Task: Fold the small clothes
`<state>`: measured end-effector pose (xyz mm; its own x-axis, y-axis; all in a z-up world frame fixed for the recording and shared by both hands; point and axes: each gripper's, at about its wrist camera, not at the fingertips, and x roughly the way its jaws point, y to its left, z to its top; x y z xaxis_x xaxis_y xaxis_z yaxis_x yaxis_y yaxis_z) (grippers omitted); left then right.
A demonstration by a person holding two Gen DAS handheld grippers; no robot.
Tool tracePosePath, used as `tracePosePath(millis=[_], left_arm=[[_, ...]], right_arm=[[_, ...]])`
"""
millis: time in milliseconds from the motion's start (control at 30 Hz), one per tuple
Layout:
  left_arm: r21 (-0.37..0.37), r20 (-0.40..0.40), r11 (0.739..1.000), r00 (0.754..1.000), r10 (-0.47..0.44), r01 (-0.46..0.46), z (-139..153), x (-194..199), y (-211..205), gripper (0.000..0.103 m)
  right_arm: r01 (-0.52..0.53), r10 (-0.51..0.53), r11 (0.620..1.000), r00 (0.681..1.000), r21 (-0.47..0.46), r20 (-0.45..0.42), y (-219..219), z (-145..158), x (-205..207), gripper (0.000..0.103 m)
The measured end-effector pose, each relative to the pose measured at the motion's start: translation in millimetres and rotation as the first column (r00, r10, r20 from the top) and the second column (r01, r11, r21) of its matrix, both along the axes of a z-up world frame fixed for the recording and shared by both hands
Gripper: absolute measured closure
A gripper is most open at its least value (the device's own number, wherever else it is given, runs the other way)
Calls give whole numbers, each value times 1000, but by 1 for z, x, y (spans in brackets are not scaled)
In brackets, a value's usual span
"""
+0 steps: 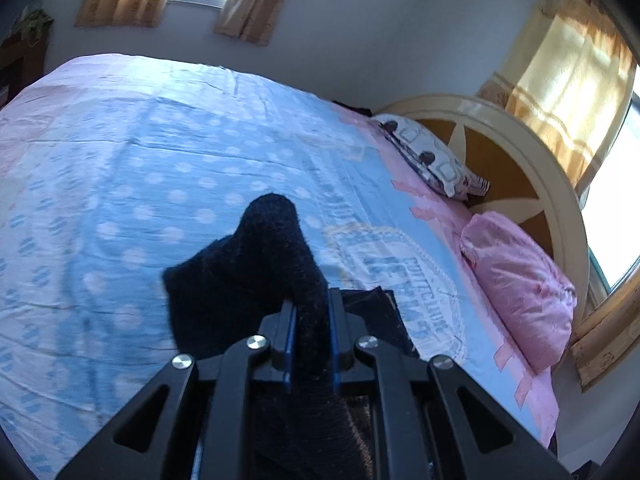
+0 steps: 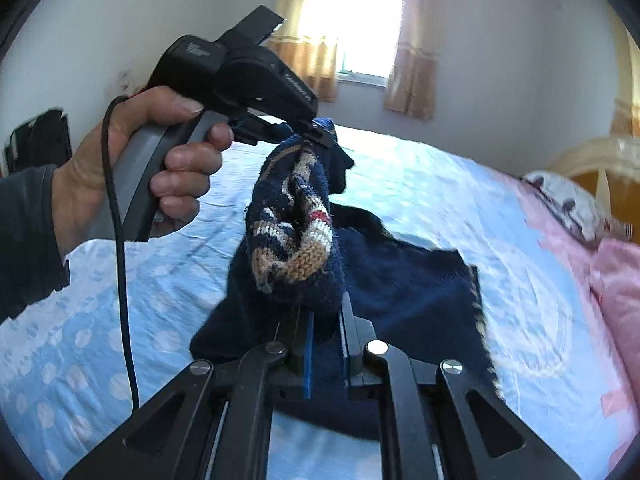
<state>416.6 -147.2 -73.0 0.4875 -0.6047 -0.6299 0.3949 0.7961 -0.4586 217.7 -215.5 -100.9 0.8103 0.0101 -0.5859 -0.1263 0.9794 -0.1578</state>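
A small navy knitted sweater with tan, white and red pattern bands hangs above the bed, lifted by both grippers. My left gripper is shut on a dark bunched part of the sweater. In the right wrist view the left gripper, held by a hand, pinches the sweater's upper edge. My right gripper is shut on a patterned rolled edge of the same sweater. The sweater's lower part trails down toward the sheet.
The bed has a blue polka-dot sheet with pink borders. A patterned pillow and a pink pillow lie by the round headboard at the right. Curtained windows sit on the far walls.
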Motion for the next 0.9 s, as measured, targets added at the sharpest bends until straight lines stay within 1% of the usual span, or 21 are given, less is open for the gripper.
tracePosePath(millis=[267,433,533,600,733,767,833,867,900], left_arm=[[65,-5,995,997,-78,78,-9,3,-75,90],[99,-23,986,991,-130,131,-22,1,-116,89],[117,-30,980,987,-159,162,-30,-2,-135,90],[131,-38,975,984,-177,180,-35,-3,-147,90],[162,-45,965,978,-201,206,-45,-8,-165,89],[175,-38,961,977,-210,213,-47,-10,-169,89],[237,-17,949,977,-213,211,-47,-15,-179,83],[257,-12,943,976,-217,212,-46,-18,-181,77],[277,-1,936,974,-228,220,-44,-24,-183,73]], right_arm=[[86,-83,992,996,89,-36,-64,1,-11,94],[145,-132,977,987,159,-90,-97,-2,-22,94],[181,-155,961,978,209,-137,-119,-9,-24,94],[205,-162,944,971,260,-176,-131,-17,-26,94],[234,-169,918,961,320,-217,-144,-28,-32,94],[240,-172,912,960,333,-221,-147,-30,-33,94],[243,-159,888,959,390,-237,-155,-37,-34,94],[245,-150,869,958,430,-244,-161,-40,-35,94],[248,-147,860,957,447,-250,-163,-42,-36,94]])
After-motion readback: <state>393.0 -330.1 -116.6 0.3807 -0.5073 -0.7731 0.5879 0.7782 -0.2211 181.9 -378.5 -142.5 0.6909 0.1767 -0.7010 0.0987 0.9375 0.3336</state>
